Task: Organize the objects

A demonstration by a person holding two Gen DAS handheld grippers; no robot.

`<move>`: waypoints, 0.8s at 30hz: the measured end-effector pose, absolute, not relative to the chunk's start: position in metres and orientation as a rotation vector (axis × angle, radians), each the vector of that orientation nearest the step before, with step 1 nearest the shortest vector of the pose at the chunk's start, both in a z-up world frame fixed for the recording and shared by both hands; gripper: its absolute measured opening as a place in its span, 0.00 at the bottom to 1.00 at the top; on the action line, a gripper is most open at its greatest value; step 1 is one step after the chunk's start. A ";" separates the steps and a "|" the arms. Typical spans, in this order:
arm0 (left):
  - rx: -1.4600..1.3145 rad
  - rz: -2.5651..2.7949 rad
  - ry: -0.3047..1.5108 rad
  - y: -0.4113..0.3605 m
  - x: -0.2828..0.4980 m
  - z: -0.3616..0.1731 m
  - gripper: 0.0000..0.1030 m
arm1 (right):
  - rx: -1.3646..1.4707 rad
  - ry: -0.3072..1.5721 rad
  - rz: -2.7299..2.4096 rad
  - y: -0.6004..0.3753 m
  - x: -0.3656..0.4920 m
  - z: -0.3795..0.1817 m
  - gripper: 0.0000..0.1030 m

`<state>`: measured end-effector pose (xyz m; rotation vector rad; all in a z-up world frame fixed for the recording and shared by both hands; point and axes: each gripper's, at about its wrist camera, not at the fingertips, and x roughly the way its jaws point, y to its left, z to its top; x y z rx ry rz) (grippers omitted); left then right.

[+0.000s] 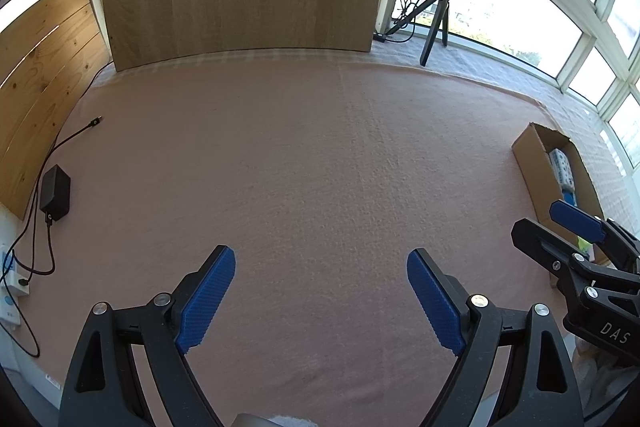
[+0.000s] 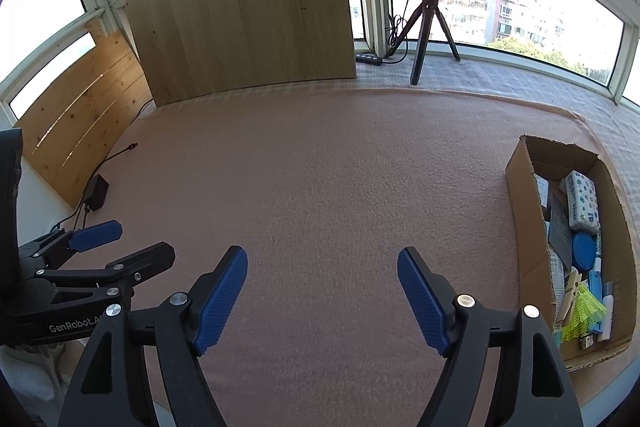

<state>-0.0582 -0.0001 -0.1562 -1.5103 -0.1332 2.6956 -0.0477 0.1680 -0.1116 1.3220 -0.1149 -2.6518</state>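
Both my grippers hover with jaws apart and nothing between them, over bare pink blanket point(image 2: 320, 163).

My left gripper point(image 1: 320, 301) and right gripper point(image 2: 322, 297) have wide clear cloth ahead, up to the wooden board point(image 2: 240, 3). The cardboard box point(image 2: 524, 227) sits by the blanket's right edge; only the right view shows its packets, and a tissue pack point(image 2: 584, 201).

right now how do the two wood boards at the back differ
The pale board stands upright at the back of the pink cloth and looks smooth; the orange plank board leans along the left side, lower, knotty, with visible plank seams. The pale board shows small holes; the plank board catches glare streaks. Both are wooden and rest at the cloth's edge.
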 end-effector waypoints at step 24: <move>-1.519 2.689 -0.133 0.004 -0.059 -0.158 0.89 | 1.335 -0.138 -2.657 0.175 -0.049 -0.115 0.77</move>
